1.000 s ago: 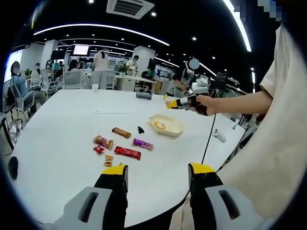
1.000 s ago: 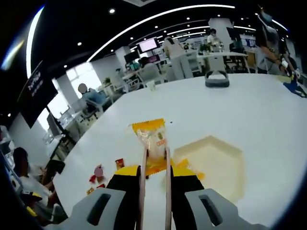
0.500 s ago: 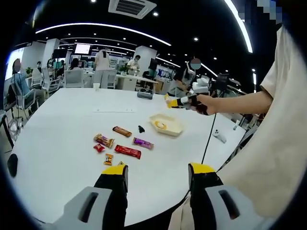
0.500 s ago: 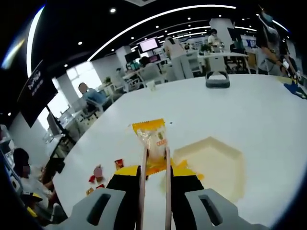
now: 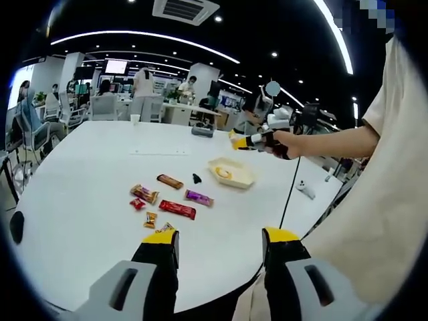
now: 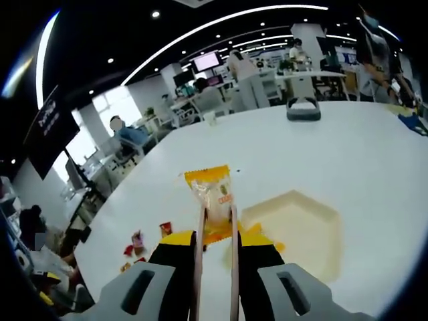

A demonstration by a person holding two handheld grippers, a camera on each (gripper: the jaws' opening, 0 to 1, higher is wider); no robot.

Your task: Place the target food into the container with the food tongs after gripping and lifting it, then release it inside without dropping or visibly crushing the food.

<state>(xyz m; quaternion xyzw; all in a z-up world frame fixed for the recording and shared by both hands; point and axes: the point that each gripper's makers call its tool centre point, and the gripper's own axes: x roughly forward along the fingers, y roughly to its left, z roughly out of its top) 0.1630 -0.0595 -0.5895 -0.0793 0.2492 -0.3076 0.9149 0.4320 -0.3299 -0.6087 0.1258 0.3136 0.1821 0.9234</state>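
Up close in the right gripper view, the right gripper (image 6: 215, 251) has its jaws squeezed on a pair of tongs (image 6: 215, 267), and the tong tips pinch a yellow snack packet (image 6: 212, 194) held up in the air. Packet sits straight ahead of the jaws, upright, not crushed as far as visible. Just past it and to the right, lower down, the pale hexagonal container (image 6: 294, 231) sits on the white table (image 6: 321, 154); the packet is beside it, not inside. Small red wrappers (image 6: 137, 242) lie on the table to the left.

Left gripper view: left gripper (image 5: 217, 244) at bottom, jaws apart, holding nothing, above the near table edge. Beyond it a cluster of candy bars (image 5: 175, 208) on the table, then the container, with something yellow inside. Above and right of the container, a person's hand (image 5: 287, 142) holds the right gripper with the packet raised. Farther back, a grey object (image 6: 302, 111), chairs, desks and people.
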